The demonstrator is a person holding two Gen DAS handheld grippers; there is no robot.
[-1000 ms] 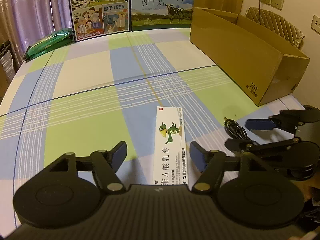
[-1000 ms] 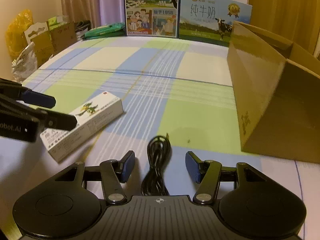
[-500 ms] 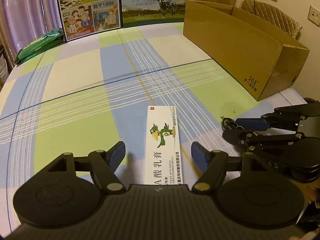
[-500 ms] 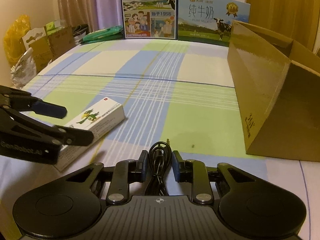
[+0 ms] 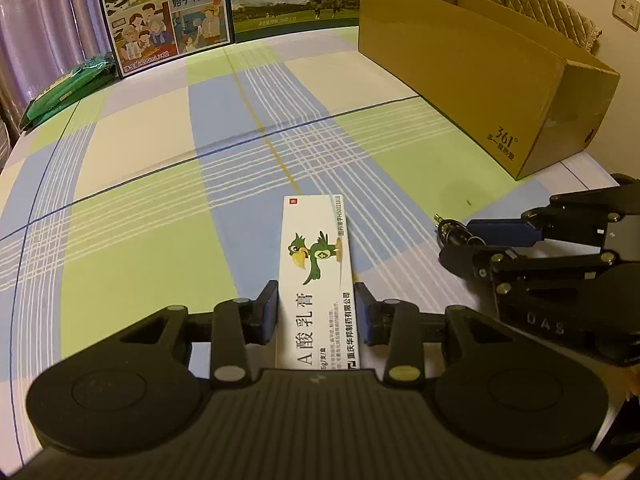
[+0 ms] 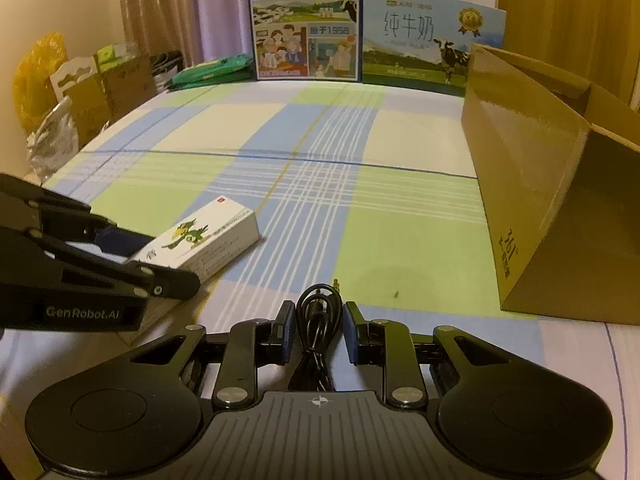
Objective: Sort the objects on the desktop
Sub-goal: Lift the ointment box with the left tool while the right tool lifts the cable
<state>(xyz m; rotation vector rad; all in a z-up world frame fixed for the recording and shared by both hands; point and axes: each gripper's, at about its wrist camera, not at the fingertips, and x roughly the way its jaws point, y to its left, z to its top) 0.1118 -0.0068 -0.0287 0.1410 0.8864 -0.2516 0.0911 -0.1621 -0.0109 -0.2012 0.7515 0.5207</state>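
Two handheld grippers at work over a plaid-clothed table (image 5: 140,208), mid-sort. Left gripper (image 5: 316,312) closed on the near end of a white ointment carton (image 5: 318,264) printed with a green bird, blue pads pressed to both long sides; carton lying flat on the cloth, far end pointing up the table. Right gripper (image 6: 319,330) pinched around a coiled black cable (image 6: 318,320), pads against the bundle on either side, cable resting on the cloth near the table's front edge with a small plug tip poking forward. Open cardboard box (image 6: 560,184) standing to the right, the likely destination, well apart from the carton and nearer the cable. Milk cartons (image 6: 306,20) propped along the far edge, green packet (image 5: 64,88) at the far left. Risks from here, as a judgement: carton held only at one end, so liable to droop or pivot in the grip on lifting; cable loops loose, so likely to unravel, trail and snag on the box rim; both grippers side by side, so a crossing path toward the box apt to cause a collision.
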